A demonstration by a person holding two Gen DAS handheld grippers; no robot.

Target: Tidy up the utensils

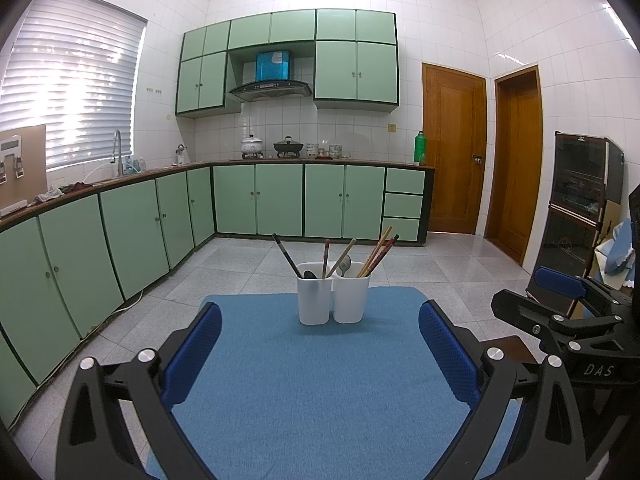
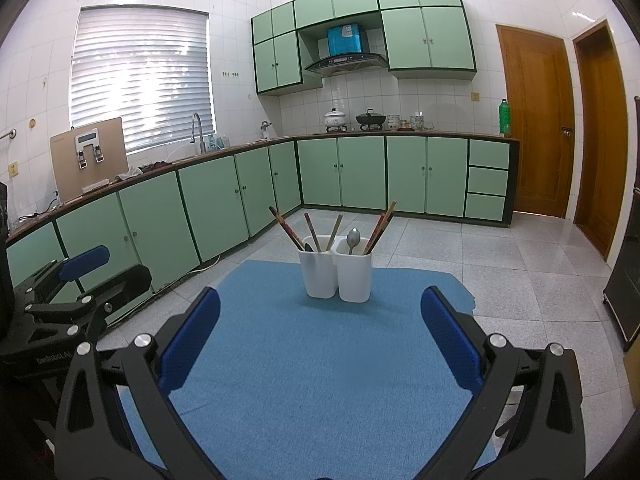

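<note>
Both grippers are held back from the work and carry nothing: the left gripper (image 1: pixel 320 344) has its blue fingers (image 1: pixel 192 352) wide apart, and the right gripper (image 2: pixel 320 340) also has its fingers apart. On the far part of the blue mat (image 1: pixel 320 400) stand two white holders (image 1: pixel 333 298), touching side by side. In the left holder are dark chopsticks and a black spoon, in the right holder a metal spoon (image 2: pixel 353 238) and several chopsticks (image 2: pixel 382 224). No utensil lies loose on the mat, so the task seems to be nearly finished or finished. But spoons and chopsticks are in both holders, so perhaps some sorting by kind is still left.
</note>
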